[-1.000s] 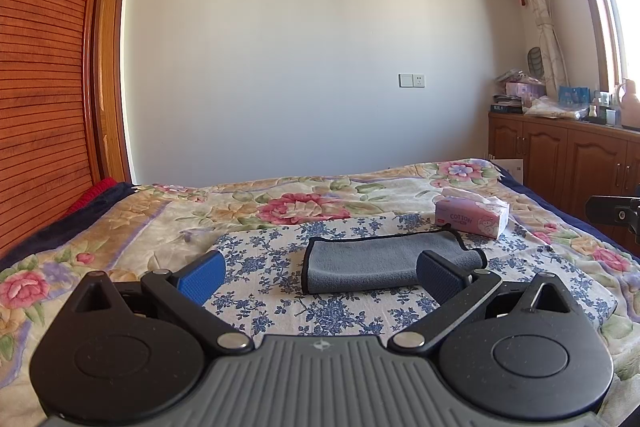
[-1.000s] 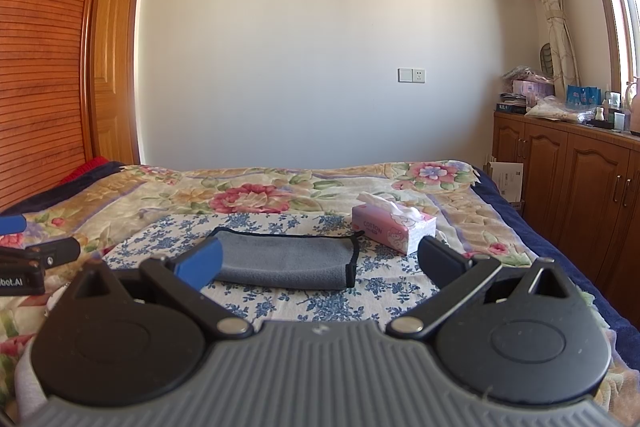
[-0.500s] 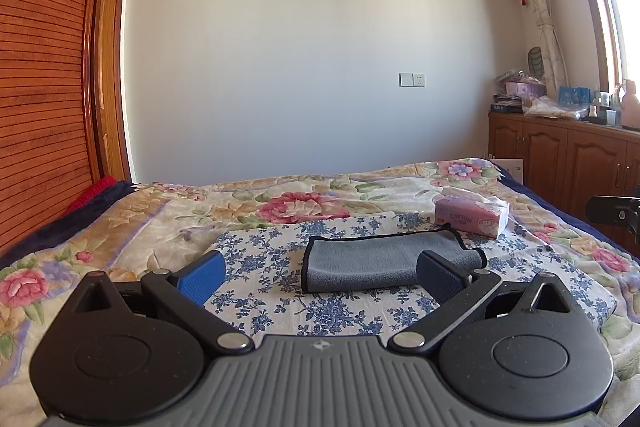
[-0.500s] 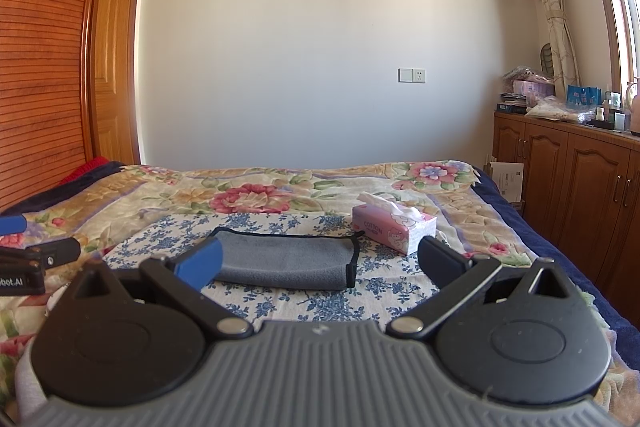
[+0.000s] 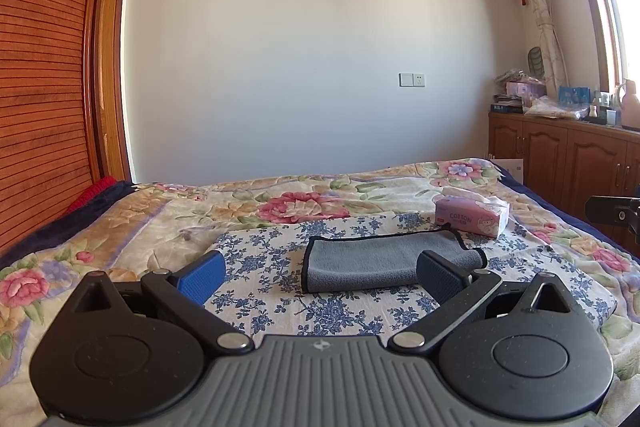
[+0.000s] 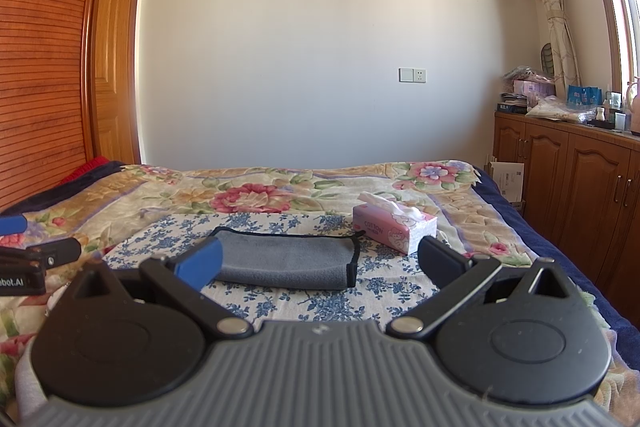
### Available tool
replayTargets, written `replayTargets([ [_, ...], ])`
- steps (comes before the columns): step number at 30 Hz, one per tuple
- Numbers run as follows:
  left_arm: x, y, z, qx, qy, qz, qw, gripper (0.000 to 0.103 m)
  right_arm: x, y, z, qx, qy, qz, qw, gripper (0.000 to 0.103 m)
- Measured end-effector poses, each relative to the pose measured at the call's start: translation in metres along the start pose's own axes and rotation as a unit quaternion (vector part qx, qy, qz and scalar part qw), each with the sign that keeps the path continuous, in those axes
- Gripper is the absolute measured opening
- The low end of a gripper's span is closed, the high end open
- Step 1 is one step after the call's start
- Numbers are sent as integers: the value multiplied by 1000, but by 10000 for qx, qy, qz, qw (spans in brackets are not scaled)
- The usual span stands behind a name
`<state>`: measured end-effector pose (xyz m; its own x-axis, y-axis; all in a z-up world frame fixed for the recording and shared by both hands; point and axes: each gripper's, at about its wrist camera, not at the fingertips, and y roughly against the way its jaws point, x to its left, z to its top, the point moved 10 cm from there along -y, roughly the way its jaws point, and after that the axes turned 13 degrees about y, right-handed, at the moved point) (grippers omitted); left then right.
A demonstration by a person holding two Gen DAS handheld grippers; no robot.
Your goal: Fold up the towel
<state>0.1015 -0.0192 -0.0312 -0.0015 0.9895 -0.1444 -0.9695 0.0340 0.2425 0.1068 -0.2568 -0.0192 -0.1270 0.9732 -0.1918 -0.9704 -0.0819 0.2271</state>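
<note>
The grey towel (image 5: pixel 384 263) lies in the lower middle of the left view, on the blue-flowered cloth (image 5: pixel 280 267) spread over the bed (image 5: pixel 180 219). It looks already doubled into a long strip with a black hem, so I'd judge the folding nearly finished, or finished.

Both tongs are spread wide and hold nothing. The left gripper (image 5: pixel 320 273) and the right gripper (image 6: pixel 318 261) hang short of the towel, touching neither it nor the cloth.

If another fold is wanted, each gripper should take one corner of a short end, pinch through all layers at the hem, and carry it across low, so the strip does not slide or gape.

The right view shows the towel's right end with its black hem and the tissue box (image 6: pixel 394 227) just beyond it. The left view shows the left end and the rolled right edge. Each view catches a bit of the other tool at its side edge.
</note>
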Motion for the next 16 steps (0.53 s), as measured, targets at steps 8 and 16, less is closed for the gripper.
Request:
replayTargets([
  [8, 0, 0, 0, 5, -1, 2, 10000, 103, 0, 0, 0, 0, -1, 0, 10000, 103],
  [16, -3, 1, -5, 17, -16, -5, 10000, 103, 0, 0, 0, 0, -1, 0, 10000, 103],
])
